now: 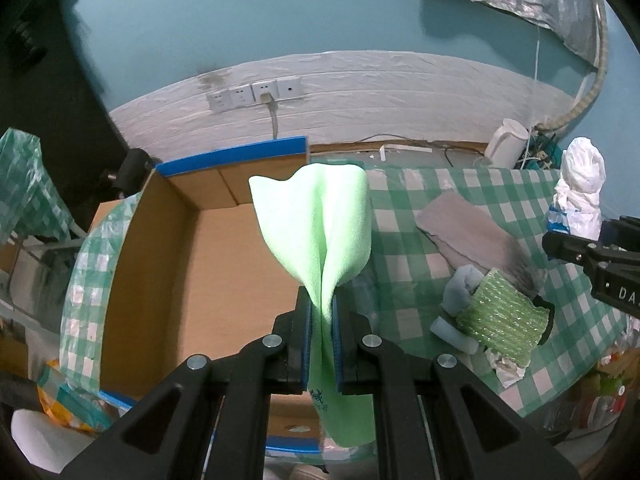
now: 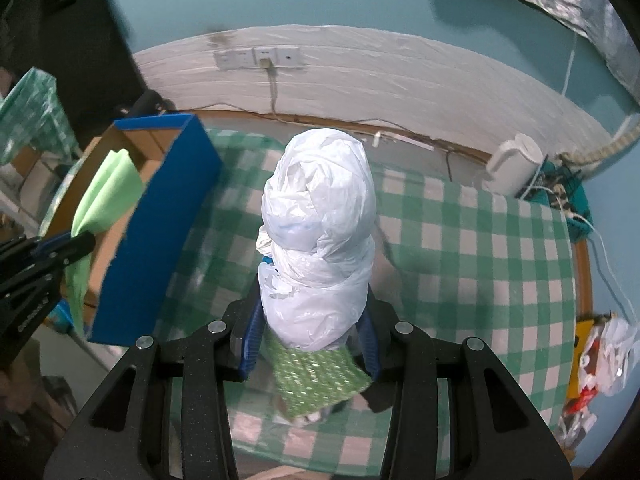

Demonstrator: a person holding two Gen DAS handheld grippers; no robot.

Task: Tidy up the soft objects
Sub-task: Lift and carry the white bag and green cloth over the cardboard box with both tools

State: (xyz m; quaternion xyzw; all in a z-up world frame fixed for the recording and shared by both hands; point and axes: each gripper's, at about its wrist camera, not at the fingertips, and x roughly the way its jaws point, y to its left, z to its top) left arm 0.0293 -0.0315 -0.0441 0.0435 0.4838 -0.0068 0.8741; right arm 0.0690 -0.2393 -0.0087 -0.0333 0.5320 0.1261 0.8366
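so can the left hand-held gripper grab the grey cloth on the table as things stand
Probably not yet: the left hand-held gripper is already shut on the light green fleece cloth beside the cardboard box. The flat grey cloth itself lies uncovered.

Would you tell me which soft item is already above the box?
The green cloth in the left claw; the other soft items remain over the table.

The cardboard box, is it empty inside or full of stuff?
Empty, as far as visible: the cardboard box shows bare brown floor; the green cloth hides part.
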